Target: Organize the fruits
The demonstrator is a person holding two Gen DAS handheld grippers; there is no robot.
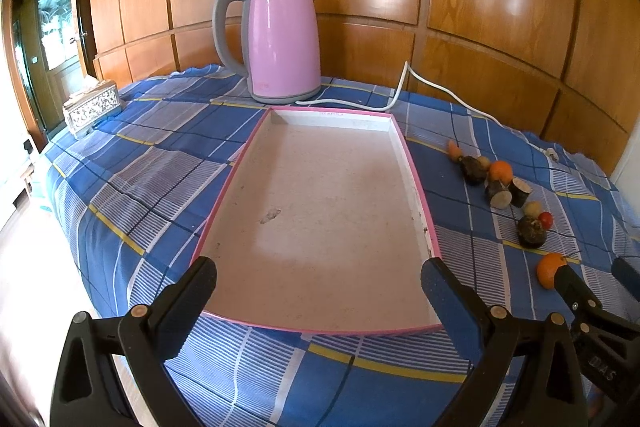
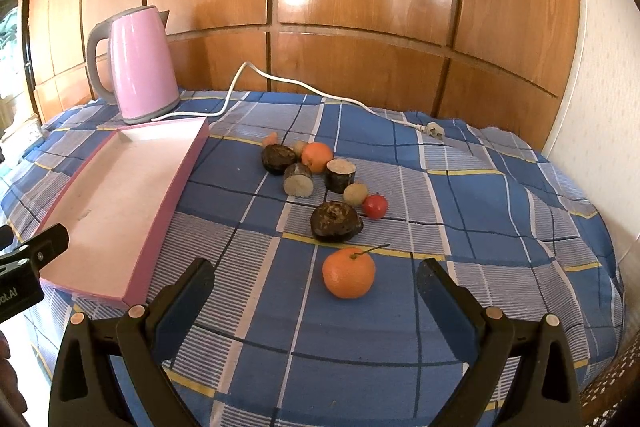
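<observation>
A shallow pink-rimmed tray [image 1: 416,171] lies on the blue checked cloth; it also shows at the left of the right wrist view [image 2: 160,211]. My left gripper [image 1: 320,283] is open over the tray's near end, empty. My right gripper [image 2: 316,287] is open, with a stemmed orange [image 2: 349,271] on the cloth just ahead between its fingers, untouched. Beyond lie a dark brown fruit [image 2: 337,221], a red tomato [image 2: 375,205], a small tan fruit [image 2: 355,193], two cut dark pieces [image 2: 298,179] [image 2: 341,175], a second orange [image 2: 317,156] and another dark fruit [image 2: 278,158]. The same row shows in the left wrist view [image 1: 500,187].
A pink kettle [image 1: 280,39] stands behind the tray, its white cord [image 2: 304,83] and plug [image 2: 434,131] trailing across the cloth's back. A silver tissue box [image 1: 92,107] sits at the far left. Wood panelling backs the table. The cloth drops off at the near and side edges.
</observation>
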